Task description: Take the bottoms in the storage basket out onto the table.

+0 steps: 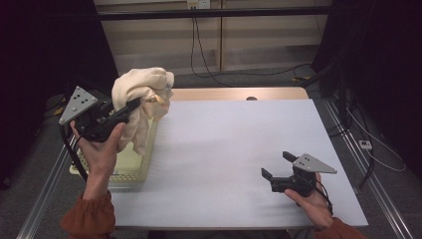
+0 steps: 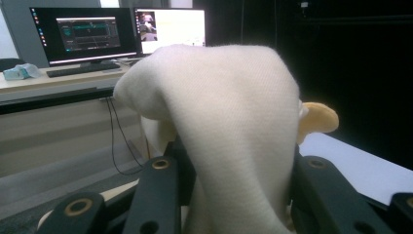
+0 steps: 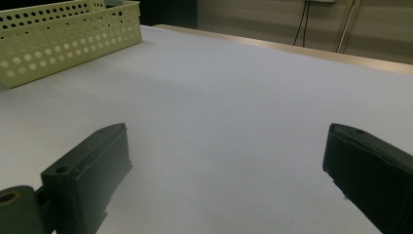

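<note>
Two grippers in frame. Right gripper (image 1: 277, 164) nearest, low over white table (image 1: 239, 149) at front right, jaws spread wide w/ nothing between. Left gripper (image 1: 133, 105) farther back at left, clamped on cream cloth (image 1: 139, 92), lifted above yellow perforated basket (image 1: 130, 167) on table's left edge. Monitors (image 2: 117, 31) beyond.

In the left gripper view the cream cloth (image 2: 219, 131) covers the left gripper (image 2: 234, 195) between its jaws, hiding the pads. In the high view the same cloth hides the far part of the yellow basket (image 1: 130, 167). The basket's left end is cut off in the right gripper view.
</note>
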`<state>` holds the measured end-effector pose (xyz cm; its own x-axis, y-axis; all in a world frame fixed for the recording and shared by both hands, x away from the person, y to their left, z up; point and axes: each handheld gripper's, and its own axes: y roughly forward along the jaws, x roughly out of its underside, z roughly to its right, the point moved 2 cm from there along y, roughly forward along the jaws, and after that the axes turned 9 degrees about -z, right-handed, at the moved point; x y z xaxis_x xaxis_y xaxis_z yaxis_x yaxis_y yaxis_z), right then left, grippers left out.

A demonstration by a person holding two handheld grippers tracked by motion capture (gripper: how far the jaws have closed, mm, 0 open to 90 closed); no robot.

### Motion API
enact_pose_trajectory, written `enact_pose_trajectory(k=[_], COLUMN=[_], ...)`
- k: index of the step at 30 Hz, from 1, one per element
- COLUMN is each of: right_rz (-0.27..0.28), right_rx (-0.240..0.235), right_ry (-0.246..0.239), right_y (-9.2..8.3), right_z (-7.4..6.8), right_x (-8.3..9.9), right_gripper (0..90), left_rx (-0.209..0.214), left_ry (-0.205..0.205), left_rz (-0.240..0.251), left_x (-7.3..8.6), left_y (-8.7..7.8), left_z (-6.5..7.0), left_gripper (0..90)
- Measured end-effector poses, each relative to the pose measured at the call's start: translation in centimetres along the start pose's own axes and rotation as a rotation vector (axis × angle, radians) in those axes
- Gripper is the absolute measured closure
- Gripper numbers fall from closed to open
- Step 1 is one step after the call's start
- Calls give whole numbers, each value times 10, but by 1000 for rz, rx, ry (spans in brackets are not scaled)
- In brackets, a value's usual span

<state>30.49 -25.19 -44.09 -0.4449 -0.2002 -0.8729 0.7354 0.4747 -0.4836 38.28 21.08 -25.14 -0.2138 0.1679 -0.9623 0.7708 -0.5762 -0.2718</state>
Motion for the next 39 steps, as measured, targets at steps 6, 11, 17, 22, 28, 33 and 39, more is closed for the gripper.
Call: enact_pose_trajectory(k=[6, 11, 17, 22, 28, 33, 39], right_rz=[0, 4, 1, 3, -3, -3, -3], right_rx=[1, 4, 0, 1, 3, 4, 3], right_ry=[0, 0, -2, 3, -2, 1, 2], right_y=[0, -1, 0, 0, 0, 1, 1], right_z=[0, 0, 0, 0, 0, 1, 0], right_x=[0, 0, 0, 0, 0, 0, 0], right_gripper=[32, 31, 31, 31, 31, 31, 31], left_rx=[25, 27, 42, 55, 79, 93, 110], left_ry=[-7, 5, 22, 23, 29, 44, 38], left_rz=[9, -4, -18, -19, -44, -58, -53], left_x=[1, 1, 0, -1, -7, -10, -18], left_y=[3, 10, 15, 20, 29, 35, 44], left_z=[4, 10, 18, 24, 26, 28, 32], left_gripper=[661, 661, 661, 661, 661, 661, 661])
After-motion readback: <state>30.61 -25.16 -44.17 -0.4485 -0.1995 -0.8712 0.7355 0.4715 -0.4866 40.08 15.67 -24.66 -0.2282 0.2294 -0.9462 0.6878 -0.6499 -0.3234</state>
